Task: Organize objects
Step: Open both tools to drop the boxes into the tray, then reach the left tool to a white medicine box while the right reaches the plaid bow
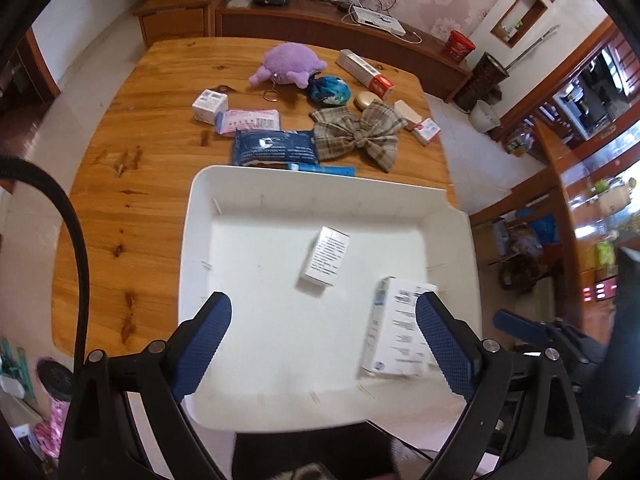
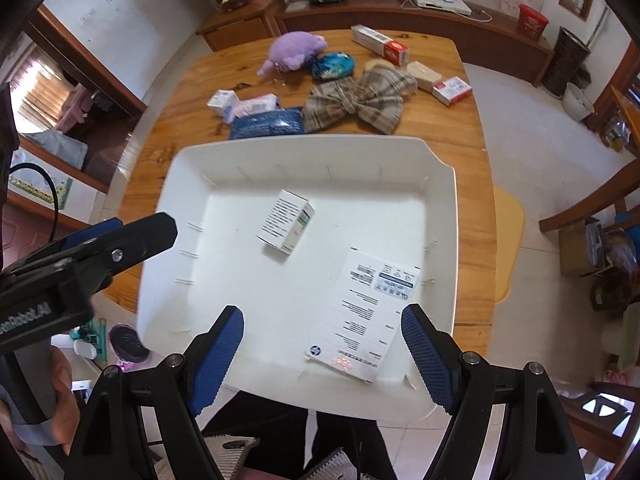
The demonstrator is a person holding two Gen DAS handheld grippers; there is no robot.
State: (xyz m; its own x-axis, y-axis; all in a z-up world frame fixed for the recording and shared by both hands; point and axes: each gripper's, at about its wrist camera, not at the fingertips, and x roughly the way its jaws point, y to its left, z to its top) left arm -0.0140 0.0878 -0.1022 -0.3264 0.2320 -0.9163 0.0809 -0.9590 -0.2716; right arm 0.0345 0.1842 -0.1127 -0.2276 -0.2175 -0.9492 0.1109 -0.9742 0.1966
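Both jaws spread wide, nothing held: left hand-held gripper (image 1: 322,342) and right hand-held gripper (image 2: 322,354) above shallow white plastic tray (image 2: 192,200) on wooden bench (image 1: 132,152). Ahead of right hand-held gripper, small white printed carton (image 2: 286,226); between its fingers, flat white labelled box (image 2: 366,314). Beyond tray, plaid fabric bow (image 1: 356,134).

Left gripper (image 1: 322,322) and right gripper (image 2: 322,336): black plastic frames, silver pivot screws, blue finger pads (image 2: 218,356) with knurled diamond texture. Black cable (image 1: 78,240) attached. White lettering on the left gripper's housing. Person wears dark trousers (image 2: 280,420).
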